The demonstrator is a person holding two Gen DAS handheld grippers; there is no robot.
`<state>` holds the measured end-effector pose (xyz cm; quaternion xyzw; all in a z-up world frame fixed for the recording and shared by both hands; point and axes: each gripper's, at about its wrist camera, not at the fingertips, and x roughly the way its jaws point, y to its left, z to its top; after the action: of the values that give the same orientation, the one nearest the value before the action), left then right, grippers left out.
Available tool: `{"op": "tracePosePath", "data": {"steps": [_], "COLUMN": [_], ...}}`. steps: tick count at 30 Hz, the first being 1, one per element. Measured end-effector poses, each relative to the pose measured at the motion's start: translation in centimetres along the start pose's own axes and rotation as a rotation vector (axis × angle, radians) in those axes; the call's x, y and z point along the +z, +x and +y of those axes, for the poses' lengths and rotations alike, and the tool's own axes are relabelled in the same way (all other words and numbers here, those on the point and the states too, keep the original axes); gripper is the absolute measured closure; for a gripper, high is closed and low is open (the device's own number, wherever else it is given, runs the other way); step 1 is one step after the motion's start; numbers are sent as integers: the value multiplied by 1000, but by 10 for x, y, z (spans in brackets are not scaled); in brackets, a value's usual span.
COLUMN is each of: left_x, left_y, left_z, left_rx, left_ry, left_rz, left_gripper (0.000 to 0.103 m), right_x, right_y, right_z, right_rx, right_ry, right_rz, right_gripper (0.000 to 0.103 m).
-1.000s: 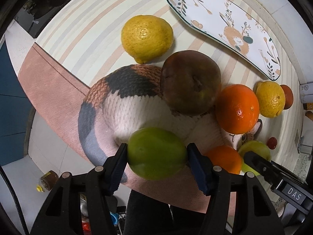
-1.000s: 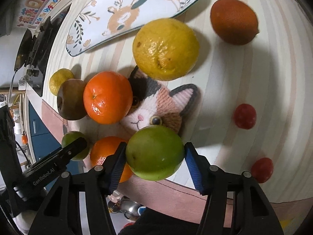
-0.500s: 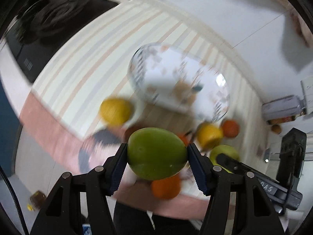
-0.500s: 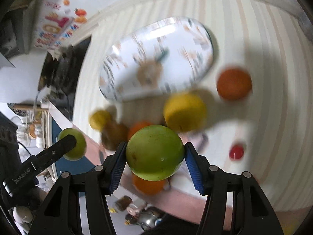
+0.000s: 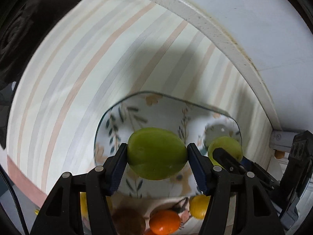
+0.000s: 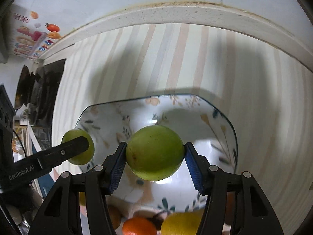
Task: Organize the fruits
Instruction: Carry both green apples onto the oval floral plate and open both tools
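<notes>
Green fruits (image 5: 156,153) (image 6: 154,154), each clamped in a gripper (image 5: 157,165) (image 6: 154,164), now hover over the plate (image 5: 125,105), lifted from the mat.

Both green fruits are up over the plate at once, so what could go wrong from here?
The left gripper and right gripper hold their green fruits close together, so they could collide. The fruits are round and pinched only at the sides; released from this height they may roll off the plate.
</notes>
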<state>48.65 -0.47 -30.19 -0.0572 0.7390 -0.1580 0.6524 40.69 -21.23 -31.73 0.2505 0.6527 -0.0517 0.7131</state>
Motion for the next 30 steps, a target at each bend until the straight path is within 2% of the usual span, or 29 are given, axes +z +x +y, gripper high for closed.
{"op": "tracePosePath", "data": {"steps": [6,15,16,17,19,20,21,23,26,30], "left_x": [13,17,17,17,20,20,19,16,4,-23], "left_y": [22,21,21,20,19,17,13,6,-6,-26], "left_z": [10,10,9,9,3,2,0,-2,-5,-9], "left_rx": [-79,-68,-65,-70,-81,-78,-69,-39,3,141], "left_ry": [-64,-84,-81,-81,-86,-83,-76,-59,-31,19], "left_rz": [88,104,101,96,83,74,63,44,6,-84], "left_gripper": [44,44,44,42,22,18,18,18,18,18], "right_x": [14,22,21,21,21,21,20,17,7,-13], "right_y": [11,21,21,18,9,3,-2,-12,-28,-45], "right_z": [-4,-8,-8,-9,-8,-8,-8,-6,-2,-1], "right_rx": [15,71,82,84,87,85,78,53,-30,-113], "right_ry": [10,64,70,75,74,69,64,44,-13,-67], "right_rz": [21,68,69,63,41,33,26,10,-21,-56], "right_gripper": [42,40,34,23,18,18,18,11,9,9]}}
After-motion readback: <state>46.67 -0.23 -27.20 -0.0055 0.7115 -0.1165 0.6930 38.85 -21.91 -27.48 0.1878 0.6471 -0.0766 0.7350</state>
